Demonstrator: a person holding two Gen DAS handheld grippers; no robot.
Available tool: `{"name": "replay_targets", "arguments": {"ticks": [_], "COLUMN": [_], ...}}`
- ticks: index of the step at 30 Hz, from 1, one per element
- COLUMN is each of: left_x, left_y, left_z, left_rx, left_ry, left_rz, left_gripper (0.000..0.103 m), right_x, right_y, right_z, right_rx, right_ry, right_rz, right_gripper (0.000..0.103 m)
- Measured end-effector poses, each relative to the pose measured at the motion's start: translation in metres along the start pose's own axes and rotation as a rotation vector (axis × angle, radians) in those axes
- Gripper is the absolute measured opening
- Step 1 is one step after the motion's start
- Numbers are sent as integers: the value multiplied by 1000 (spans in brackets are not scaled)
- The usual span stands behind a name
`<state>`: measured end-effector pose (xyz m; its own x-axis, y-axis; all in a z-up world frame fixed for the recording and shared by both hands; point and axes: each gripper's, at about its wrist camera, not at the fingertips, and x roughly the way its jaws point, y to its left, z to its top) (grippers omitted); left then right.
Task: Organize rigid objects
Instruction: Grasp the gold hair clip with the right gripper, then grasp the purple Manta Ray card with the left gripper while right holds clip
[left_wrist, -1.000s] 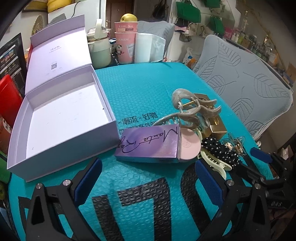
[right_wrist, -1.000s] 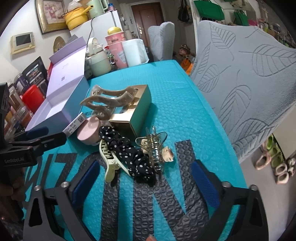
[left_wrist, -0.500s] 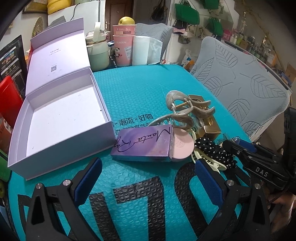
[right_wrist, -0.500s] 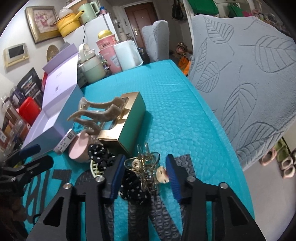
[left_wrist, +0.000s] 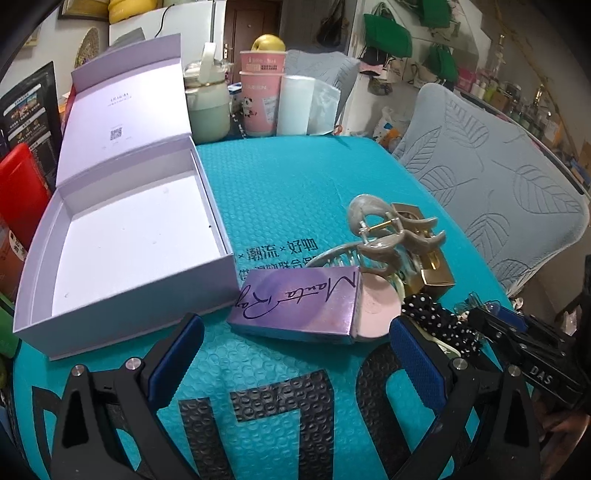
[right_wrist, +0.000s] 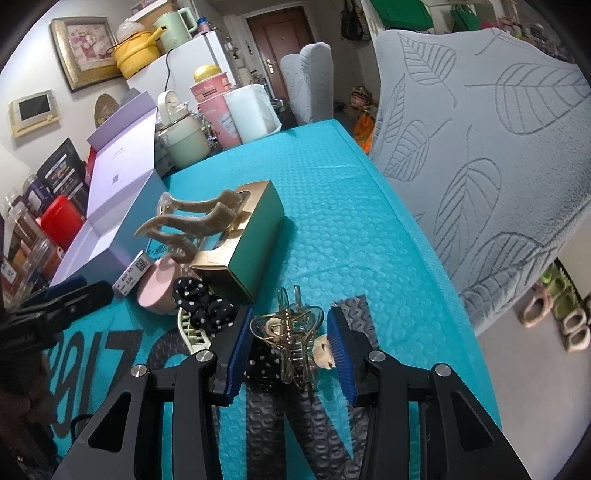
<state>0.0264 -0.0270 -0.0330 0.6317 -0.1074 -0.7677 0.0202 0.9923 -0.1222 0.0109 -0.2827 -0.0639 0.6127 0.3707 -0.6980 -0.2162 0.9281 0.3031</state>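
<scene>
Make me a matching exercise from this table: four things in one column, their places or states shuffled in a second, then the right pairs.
Things:
1. lilac gift box
2. gold wire hair claw
3. beige hair claw
4. purple carton

Places or states:
A. resting on top of the gold and green box
B. lying flat beside the lilac box, script lettering up
C. lid open, nothing inside
D. between the right gripper's blue pads

Pairs: 1-C, 2-D, 3-A, 4-B
</scene>
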Motion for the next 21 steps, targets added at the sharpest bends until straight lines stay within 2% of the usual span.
{"name": "replay_targets", "arguments": {"ticks": [2,5,9,12,14,18,21], "left_x": [4,14,21,23,24,18,16], "left_y": [1,2,0,1,2,-3,-6], "left_z": [1,7,11,10,8,4,0], "left_rx": [-19,-32,-14,-2,-11,17,45], "left_ry": [10,27,34,45,54,27,30], "left_rz": [-26,-55,-53,-63,-88,-86,-79], "left_gripper": [94,92,87,66,64,57,56], "right_x": [0,1,1,2,2,3,3], "right_y": [0,0,-1,-1,-1,0,1], "right_z": [1,2,2,2,2,3,3], "right_rx": [4,2,6,15,17,12,9], "right_ry": [2,4,5,6,7,10,10], "right_rz": [1,2,4,7,6,2,0], "right_gripper": [41,41,41,41,41,41,41]}}
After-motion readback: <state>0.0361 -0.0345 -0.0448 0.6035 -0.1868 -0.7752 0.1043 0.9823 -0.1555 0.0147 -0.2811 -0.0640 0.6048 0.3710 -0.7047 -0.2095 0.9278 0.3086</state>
